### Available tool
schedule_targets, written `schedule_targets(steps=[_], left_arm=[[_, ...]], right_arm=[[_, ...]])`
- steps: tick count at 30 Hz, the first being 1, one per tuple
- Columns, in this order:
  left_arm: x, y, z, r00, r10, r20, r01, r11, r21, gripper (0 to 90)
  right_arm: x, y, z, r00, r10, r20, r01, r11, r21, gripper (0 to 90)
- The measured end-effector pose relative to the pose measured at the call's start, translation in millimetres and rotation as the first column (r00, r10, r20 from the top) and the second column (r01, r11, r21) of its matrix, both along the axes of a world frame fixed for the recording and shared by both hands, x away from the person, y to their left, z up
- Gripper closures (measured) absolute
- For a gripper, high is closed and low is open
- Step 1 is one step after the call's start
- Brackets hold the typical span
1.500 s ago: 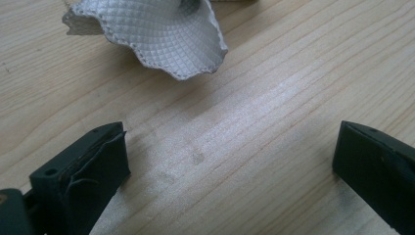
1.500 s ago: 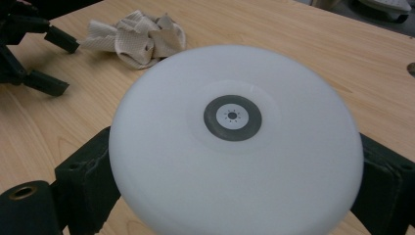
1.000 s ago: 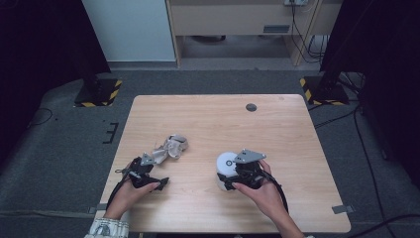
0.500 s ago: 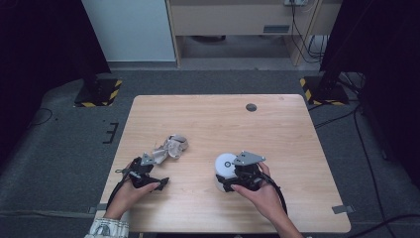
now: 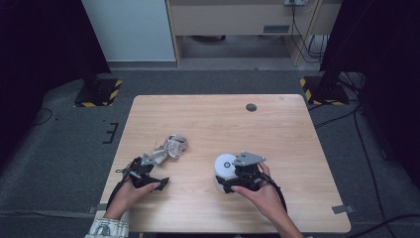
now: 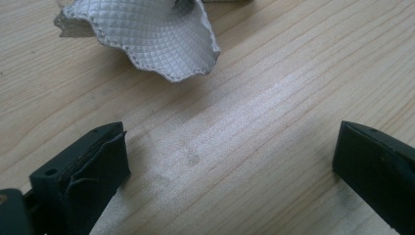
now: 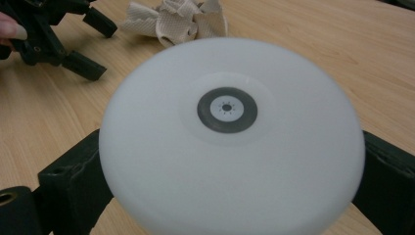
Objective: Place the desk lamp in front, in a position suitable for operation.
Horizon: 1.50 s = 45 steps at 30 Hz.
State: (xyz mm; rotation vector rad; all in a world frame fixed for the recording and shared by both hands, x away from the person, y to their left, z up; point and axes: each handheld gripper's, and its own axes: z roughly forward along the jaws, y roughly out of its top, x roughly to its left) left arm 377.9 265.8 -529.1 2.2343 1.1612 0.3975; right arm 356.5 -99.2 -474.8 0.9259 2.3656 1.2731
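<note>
White round lamp [image 7: 230, 142] between right gripper [image 5: 229, 177] jaws

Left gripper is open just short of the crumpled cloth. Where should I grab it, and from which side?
Take the wavy stitched hem of the crumpled cloth, its nearest edge. It lifts off the table, so probably push the left gripper straight ahead and low, with one jaw under it.

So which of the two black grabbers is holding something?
The right gripper: its jaws sit against both sides of the round white plastic lamp. The left gripper is open over bare wood, short of the crumpled white cloth.
</note>
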Motion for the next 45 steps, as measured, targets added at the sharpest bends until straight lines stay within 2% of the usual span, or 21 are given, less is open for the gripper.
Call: schedule_targets(steps=[6, 16, 22, 24, 26, 27, 29, 31, 33, 35, 40, 44, 45], left_arm=[[-0.1, 0.1, -0.1, 1.0000, 0.000, 0.001, 0.000, 1.0000, 0.000, 0.0], [-0.4, -0.4, 0.2, 1.0000, 0.000, -0.003, 0.000, 1.0000, 0.000, 0.0], [-0.2, -1.5, 0.9, 0.9999, -0.012, -0.008, 0.012, 0.9999, 0.008, 0.0], [-0.2, -2.9, 1.9, 0.9997, -0.021, -0.012, 0.021, 0.9997, 0.009, 2.0], [-1.2, -5.7, 4.0, 0.9994, -0.034, -0.006, 0.034, 0.9991, 0.025, 3.0], [-2.4, -8.3, 6.9, 0.9987, -0.050, 0.009, 0.049, 0.9979, 0.041, 2.9], [-2.6, -8.4, 11.0, 0.9988, -0.042, 0.024, 0.042, 0.9991, 0.009, 3.2], [-2.5, -7.1, 15.5, 0.9985, -0.031, 0.046, 0.031, 0.9995, 0.002, 4.3], [-1.7, -5.3, 19.7, 0.9977, -0.011, 0.067, 0.013, 0.9992, -0.038, 4.7], [-0.3, -5.3, 24.8, 0.9945, -0.003, 0.104, 0.006, 0.9998, -0.022, 6.1], [4.9, -8.4, 35.1, 0.9827, 0.019, 0.184, -0.008, 0.9981, -0.061, 7.4], [11.4, -16.9, 34.7, 0.9756, 0.017, 0.219, -0.011, 0.9996, -0.025, 7.2], [13.5, -18.5, 34.4, 0.9771, 0.016, 0.212, -0.010, 0.9996, -0.026, 6.8]], right_arm=[[-2.0, -5.6, -4.8, 0.9997, 0.017, -0.017, -0.018, 0.999, -0.037, 3.5], [-14.3, -26.0, -15.0, 0.9961, 0.070, -0.054, -0.075, 0.993, -0.096, 4.6], [-23.0, -44.3, -19.7, 0.9954, 0.062, -0.073, -0.069, 0.992, -0.108, 4.3], [-23.0, -48.1, -20.9, 0.9955, 0.060, -0.073, -0.068, 0.992, -0.110, 4.4], [-20.9, -54.3, -24.4, 0.9945, 0.049, -0.093, -0.060, 0.991, -0.118, 4.5], [-20.4, -55.6, -25.6, 0.9932, 0.051, -0.105, -0.064, 0.990, -0.122, 4.5], [-20.2, -56.8, -27.9, 0.9933, 0.049, -0.105, -0.063, 0.988, -0.140, 5.0], [-19.2, -60.2, -31.3, 0.9923, 0.042, -0.116, -0.060, 0.986, -0.156, 5.8], [-18.3, -65.8, -34.4, 0.9923, 0.028, -0.121, -0.050, 0.983, -0.176, 6.6], [-17.2, -71.9, -36.5, 0.9931, 0.008, -0.117, -0.032, 0.978, -0.205, 7.2], [-10.1, -84.3, -38.0, 0.9915, -0.052, -0.119, 0.026, 0.978, -0.209, 8.4], [-6.3, -90.2, -36.2, 0.9897, -0.086, -0.114, 0.061, 0.976, -0.207, 9.3], [-6.0, -91.4, -35.3, 0.9894, -0.090, -0.114, 0.066, 0.977, -0.203, 9.4]])
